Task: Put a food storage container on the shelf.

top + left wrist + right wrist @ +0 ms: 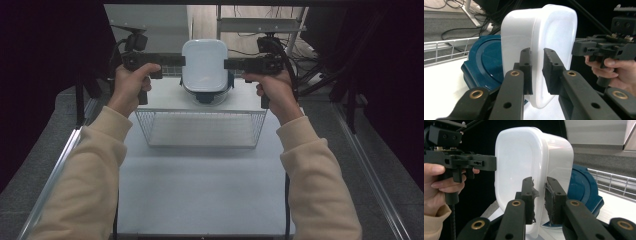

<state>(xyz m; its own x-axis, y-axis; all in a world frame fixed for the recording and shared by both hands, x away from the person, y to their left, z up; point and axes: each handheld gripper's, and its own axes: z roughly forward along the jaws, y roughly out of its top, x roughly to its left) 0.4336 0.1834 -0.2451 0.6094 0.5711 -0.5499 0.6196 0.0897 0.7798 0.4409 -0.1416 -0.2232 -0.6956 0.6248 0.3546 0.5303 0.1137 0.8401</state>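
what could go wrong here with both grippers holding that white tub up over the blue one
1. Each gripper pinches only a thin strip of the white tub's rim: left gripper, right gripper. The smooth plastic could slip and drop.
2. If the hands move out of step, the tub may twist out of one grip.
3. A drop would likely hit the blue container below, or the wire basket in front.
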